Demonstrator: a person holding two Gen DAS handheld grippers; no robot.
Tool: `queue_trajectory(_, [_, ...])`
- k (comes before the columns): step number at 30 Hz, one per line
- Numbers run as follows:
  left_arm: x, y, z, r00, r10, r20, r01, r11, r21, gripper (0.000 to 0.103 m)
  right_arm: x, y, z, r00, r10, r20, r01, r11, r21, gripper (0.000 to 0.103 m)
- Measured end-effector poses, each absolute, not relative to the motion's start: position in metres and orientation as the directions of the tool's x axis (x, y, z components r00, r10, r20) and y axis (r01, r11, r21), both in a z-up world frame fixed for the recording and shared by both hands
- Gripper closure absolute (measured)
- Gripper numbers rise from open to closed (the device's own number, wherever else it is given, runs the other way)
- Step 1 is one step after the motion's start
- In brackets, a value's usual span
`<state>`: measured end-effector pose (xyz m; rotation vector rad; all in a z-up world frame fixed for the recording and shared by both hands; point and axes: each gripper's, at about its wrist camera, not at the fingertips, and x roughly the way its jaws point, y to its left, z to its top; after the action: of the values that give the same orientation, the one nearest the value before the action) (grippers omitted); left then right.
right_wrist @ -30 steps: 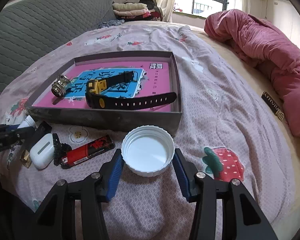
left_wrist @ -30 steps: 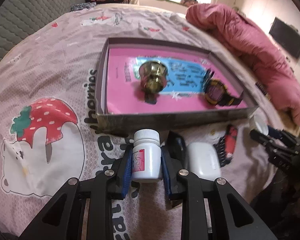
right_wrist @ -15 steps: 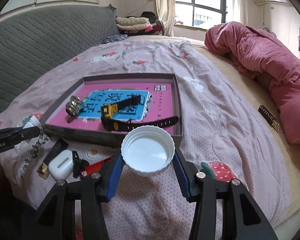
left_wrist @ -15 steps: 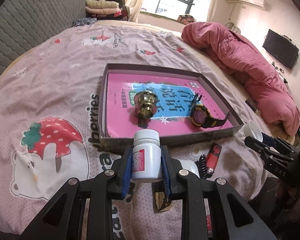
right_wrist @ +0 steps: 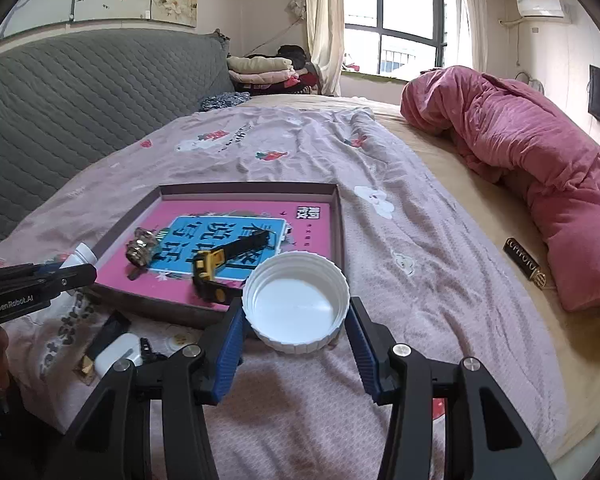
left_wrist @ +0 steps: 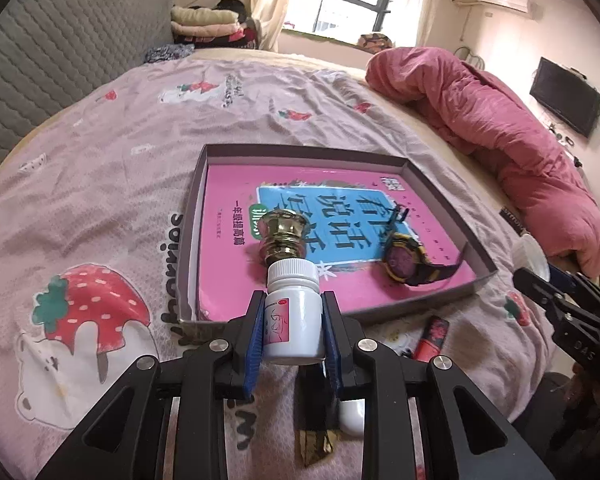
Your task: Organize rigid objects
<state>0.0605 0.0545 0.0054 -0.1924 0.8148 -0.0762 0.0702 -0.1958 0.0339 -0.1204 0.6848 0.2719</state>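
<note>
My left gripper (left_wrist: 293, 330) is shut on a white pill bottle (left_wrist: 293, 314) with a pink label, held upright above the bed in front of the tray. My right gripper (right_wrist: 296, 320) is shut on a white ribbed lid (right_wrist: 296, 306), open side facing me, held above the bed near the tray's near right corner. The shallow grey tray (left_wrist: 196, 208) holds a pink book, a brass knob (left_wrist: 283, 234) and a black and yellow watch (left_wrist: 406, 262). The tray (right_wrist: 338, 216), knob (right_wrist: 140, 249) and watch (right_wrist: 210, 264) also show in the right wrist view.
Loose on the bedspread before the tray lie a red lighter (left_wrist: 432, 336), a white earbud case (right_wrist: 118, 354) and a black and gold object (right_wrist: 102, 340). A pink duvet (right_wrist: 540, 184) is heaped at the right. A dark flat object (right_wrist: 524, 266) lies beside it.
Both grippers have risen higher above the bed with the bottle and the lid still held. The tray and loose items have not moved.
</note>
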Motion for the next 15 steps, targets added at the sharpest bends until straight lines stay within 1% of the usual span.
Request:
queue_trajectory(6, [0.076, 0.059, 0.0, 0.69, -0.117, -0.715, -0.018, 0.984, -0.178, 0.076, 0.076, -0.197, 0.032, 0.74, 0.202, -0.642, -0.282, 0.959, -0.023, 0.053])
queue_trajectory(15, [0.093, 0.063, -0.012, 0.681, -0.122, -0.722, -0.019, 0.983, -0.183, 0.076, 0.087, -0.193, 0.03, 0.739, 0.182, -0.649, -0.274, 0.961, -0.043, 0.053])
